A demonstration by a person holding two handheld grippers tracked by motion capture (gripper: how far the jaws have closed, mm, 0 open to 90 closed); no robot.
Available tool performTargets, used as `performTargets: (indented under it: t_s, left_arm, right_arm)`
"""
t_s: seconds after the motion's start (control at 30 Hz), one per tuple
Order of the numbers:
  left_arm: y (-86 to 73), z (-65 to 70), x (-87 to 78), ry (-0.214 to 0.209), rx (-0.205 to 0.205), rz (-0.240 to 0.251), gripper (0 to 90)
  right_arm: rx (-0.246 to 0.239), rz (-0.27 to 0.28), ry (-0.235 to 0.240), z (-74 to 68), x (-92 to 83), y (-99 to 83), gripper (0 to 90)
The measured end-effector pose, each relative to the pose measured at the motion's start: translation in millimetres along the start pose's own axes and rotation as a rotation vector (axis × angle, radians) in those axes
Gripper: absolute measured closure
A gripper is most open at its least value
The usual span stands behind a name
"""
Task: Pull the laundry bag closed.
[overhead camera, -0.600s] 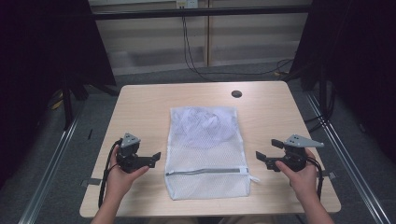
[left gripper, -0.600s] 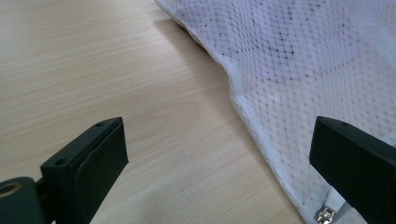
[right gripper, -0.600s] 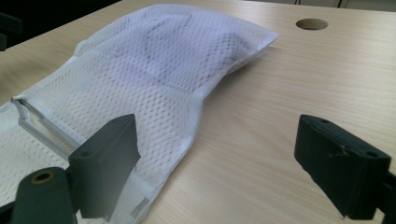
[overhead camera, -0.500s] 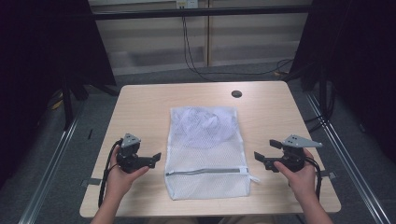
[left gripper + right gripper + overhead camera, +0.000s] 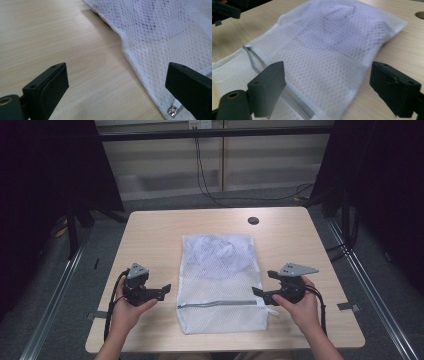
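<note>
both hand-held grippers gape beside mesh bag (image 5: 220, 282), seemingly untouched.

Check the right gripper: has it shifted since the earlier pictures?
Yes. The right gripper has edged leftward to the mesh laundry bag, its fingers at the zipper end; the bag itself has not moved.

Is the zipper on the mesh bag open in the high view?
No, the zipper runs as one closed grey line across the mesh bag, and the bag lies flat on the table.

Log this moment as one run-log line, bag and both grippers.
mesh laundry bag: flat on table, zipper closed | left gripper: open, beside bag | right gripper: open, at bag's edge
</note>
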State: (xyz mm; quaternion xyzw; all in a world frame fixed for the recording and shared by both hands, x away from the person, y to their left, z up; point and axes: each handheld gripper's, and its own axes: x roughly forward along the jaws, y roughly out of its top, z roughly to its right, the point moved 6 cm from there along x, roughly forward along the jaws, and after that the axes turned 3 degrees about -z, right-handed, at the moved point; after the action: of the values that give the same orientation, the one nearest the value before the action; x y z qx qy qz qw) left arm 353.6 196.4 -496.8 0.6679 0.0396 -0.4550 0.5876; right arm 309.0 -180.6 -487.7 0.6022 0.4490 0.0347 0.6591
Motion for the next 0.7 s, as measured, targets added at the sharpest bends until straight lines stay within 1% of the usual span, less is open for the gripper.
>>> performTargets:
  t_s: [0.03,0.07,0.1,0.17,0.2,0.23,0.27,0.3,0.37,0.4,0.47,0.5,0.53,0.6,0.63,0.7]
  left_arm:
    - [0.0,0.0,0.0,0.0,0.0,0.0,4.5]
    - [-0.2,-1.9,-1.7,0.005,0.009,-0.004,4.5]
    - [-0.2,-1.3,-1.9,0.0,0.001,0.0,4.5]
    - [-0.2,-1.3,-2.3,-0.002,0.002,0.001,4.5]
    - [-0.3,-1.5,-2.7,0.0,0.003,0.002,4.5]
    - [-0.9,-2.8,-4.0,0.004,0.014,-0.006,4.5]
    - [-0.4,-2.1,-3.8,0.002,0.001,0.004,4.5]
    - [-0.4,-2.4,-4.2,0.002,0.0,0.005,4.5]
    - [-0.2,-3.1,-4.9,0.005,0.005,0.008,4.5]
    - [-0.2,-3.1,-4.9,0.005,0.005,0.008,4.6]
    - [-0.2,-3.1,-5.8,0.005,0.005,0.007,4.6]
    - [-0.2,-3.1,-5.8,0.005,0.005,0.007,4.6]
    - [-0.7,-4.2,-6.9,0.004,0.019,-0.003,4.6]
    - [-0.5,-3.9,-7.1,0.004,0.011,0.004,4.6]
    - [-0.2,-3.8,-8.0,0.006,0.005,0.009,4.6]
    - [-0.3,-4.3,-9.2,0.004,0.009,0.008,4.6]
  right_arm:
    - [-0.004,-0.002,0.011,-3.8,2.5,2.0,13.3]
    - [0.0,-0.004,0.023,-7.5,5.4,4.0,13.3]
    - [0.007,-0.008,0.037,-11.5,8.2,5.8,13.3]
    - [0.006,-0.008,0.055,-18.4,14.0,9.7,13.3]
    - [0.006,-0.008,0.055,-18.4,14.0,9.7,13.3]
    - [-0.002,-0.019,0.062,-24.6,20.2,12.7,13.3]
    - [-0.005,-0.025,0.067,-27.6,23.4,14.0,13.3]
    - [-0.006,-0.029,0.071,-30.4,26.3,15.4,13.3]
    - [-0.014,-0.039,0.077,-34.7,32.0,17.9,13.3]
    - [-0.014,-0.039,0.077,-34.7,32.0,17.9,13.3]
    - [-0.012,-0.045,0.088,-41.4,39.2,21.4,13.3]
    - [-0.012,-0.045,0.088,-41.4,39.2,21.4,13.3]
    - [-0.015,-0.05,0.097,-45.3,44.1,22.9,13.2]
    - [-0.021,-0.055,0.099,-47.2,46.3,23.5,13.2]
    - [-0.024,-0.064,0.107,-52.4,51.5,25.0,13.1]
    - [-0.03,-0.073,0.113,-56.5,55.8,26.1,13.0]
